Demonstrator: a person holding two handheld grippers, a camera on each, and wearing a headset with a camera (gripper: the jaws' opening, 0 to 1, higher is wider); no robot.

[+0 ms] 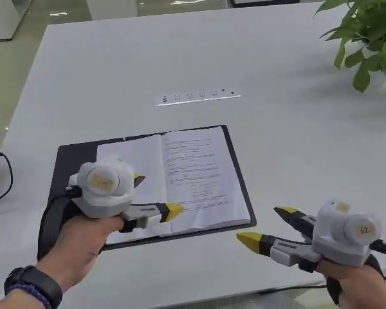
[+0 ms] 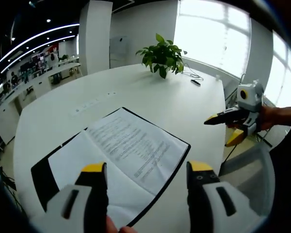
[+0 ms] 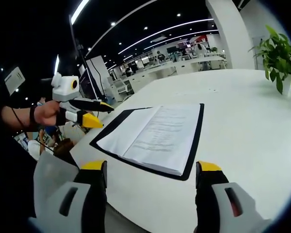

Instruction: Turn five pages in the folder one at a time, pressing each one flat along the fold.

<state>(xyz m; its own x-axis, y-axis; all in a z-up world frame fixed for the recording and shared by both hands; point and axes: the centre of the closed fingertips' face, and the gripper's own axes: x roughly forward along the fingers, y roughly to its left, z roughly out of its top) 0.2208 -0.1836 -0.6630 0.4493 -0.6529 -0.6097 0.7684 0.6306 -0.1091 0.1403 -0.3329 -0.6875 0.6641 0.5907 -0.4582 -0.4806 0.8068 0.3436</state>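
Head view: a black folder (image 1: 199, 170) is seen lying open and flat on the white table (image 1: 276, 96), its fold running away from the person, with a blank white page on the left and a page of printed text on the right. The left tool (image 1: 156, 195) is gripped by the left hand (image 1: 77, 248), on whose wrist a dark wristband (image 1: 29, 280) is worn; its yellow-tipped jaws are spread apart, nothing is held between them, and they are pointed to the right over the near part of the left page. The right tool (image 1: 267, 225) is held in the right hand (image 1: 357, 283) off the folder's near right corner, jaws likewise parted and empty, aimed left toward the folder. In the left gripper view the folder (image 2: 131, 150) is seen just ahead of the parted jaws of the left tool (image 2: 146, 167), with the right tool (image 2: 222, 130) beyond its right edge. In the right gripper view the folder (image 3: 155, 133) lies ahead of the right tool (image 3: 151, 166), and the left tool (image 3: 101, 115) appears raised at its far left. A socket strip (image 1: 196, 96) is set into the table beyond the folder, and a plant (image 1: 367, 32) stands at the far right.
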